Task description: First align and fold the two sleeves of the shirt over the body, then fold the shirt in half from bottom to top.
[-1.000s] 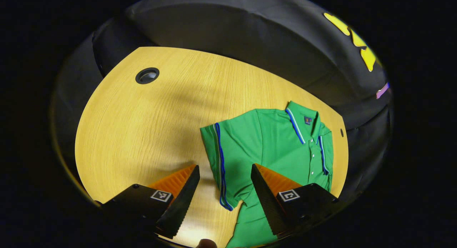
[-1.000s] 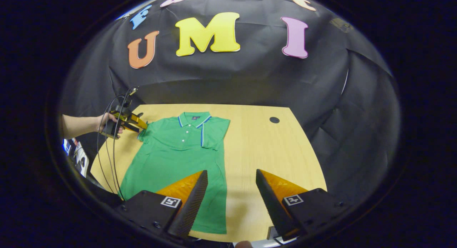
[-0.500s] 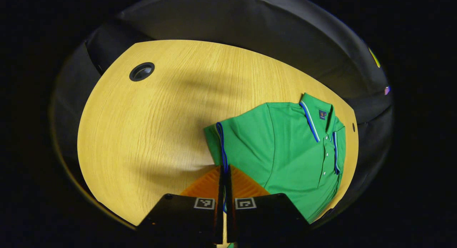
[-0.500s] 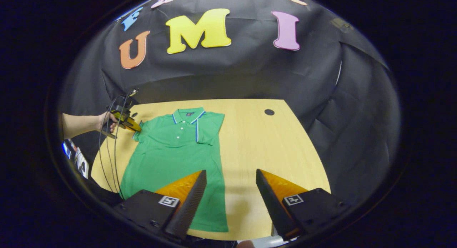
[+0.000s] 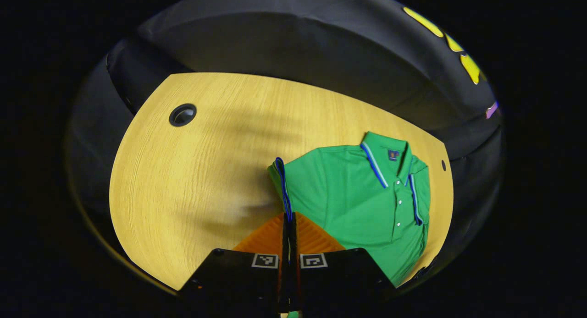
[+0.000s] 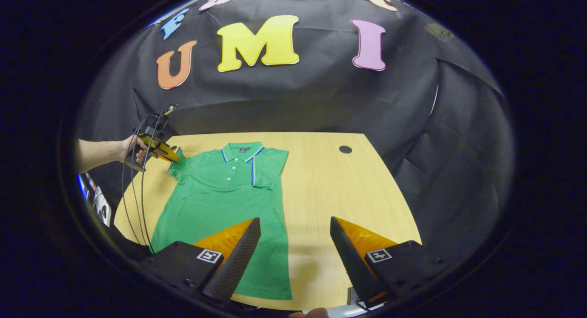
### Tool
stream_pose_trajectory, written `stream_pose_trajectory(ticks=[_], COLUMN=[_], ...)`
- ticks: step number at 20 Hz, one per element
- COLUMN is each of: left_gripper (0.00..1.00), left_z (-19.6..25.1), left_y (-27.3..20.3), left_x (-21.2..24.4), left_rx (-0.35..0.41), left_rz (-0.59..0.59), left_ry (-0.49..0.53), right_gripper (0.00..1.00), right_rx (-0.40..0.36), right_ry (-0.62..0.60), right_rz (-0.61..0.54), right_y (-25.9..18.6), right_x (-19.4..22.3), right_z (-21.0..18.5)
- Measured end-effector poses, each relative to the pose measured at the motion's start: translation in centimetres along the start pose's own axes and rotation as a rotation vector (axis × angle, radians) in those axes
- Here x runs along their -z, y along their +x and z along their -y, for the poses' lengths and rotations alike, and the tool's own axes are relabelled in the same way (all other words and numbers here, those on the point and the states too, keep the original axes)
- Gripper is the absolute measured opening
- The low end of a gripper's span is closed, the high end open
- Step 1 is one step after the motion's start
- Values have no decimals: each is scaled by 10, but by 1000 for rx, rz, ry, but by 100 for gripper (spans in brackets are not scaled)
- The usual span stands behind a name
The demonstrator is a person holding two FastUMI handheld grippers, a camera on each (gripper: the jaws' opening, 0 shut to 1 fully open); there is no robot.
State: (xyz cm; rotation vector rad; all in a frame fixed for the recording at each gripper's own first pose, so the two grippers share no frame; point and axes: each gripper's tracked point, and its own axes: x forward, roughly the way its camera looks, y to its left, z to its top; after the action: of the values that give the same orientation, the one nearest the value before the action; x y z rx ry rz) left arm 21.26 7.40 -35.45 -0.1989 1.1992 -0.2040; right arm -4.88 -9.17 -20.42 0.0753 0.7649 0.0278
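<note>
Green shirt [image 6: 215, 203] lies lengthwise, collar [image 6: 242, 149] toward far wall.

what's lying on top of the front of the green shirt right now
One short sleeve lies folded over the shirt front, beside the buttons. The other sleeve is off the front, pinched in the left hand-held gripper. The fabric under the folded sleeve is hidden.
</note>
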Motion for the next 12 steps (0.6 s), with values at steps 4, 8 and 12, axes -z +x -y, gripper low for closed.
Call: stream_pose_trajectory(ticks=[4,8,12], left_gripper=[3,4,14], left_z=[36,73,110], left_y=[-8,5,18], left_x=[-8,-10,-1], left_rx=[8,-1,28], left_rz=[13,23,10], left_ry=[87,132,124], right_gripper=[98,96,98], right_rx=[-4,3,22], right_ry=[13,27,42], right_rz=[19,29,35], right_y=[-4,-8,-11], right_x=[-3,-1,-2], right_z=[3,10,24])
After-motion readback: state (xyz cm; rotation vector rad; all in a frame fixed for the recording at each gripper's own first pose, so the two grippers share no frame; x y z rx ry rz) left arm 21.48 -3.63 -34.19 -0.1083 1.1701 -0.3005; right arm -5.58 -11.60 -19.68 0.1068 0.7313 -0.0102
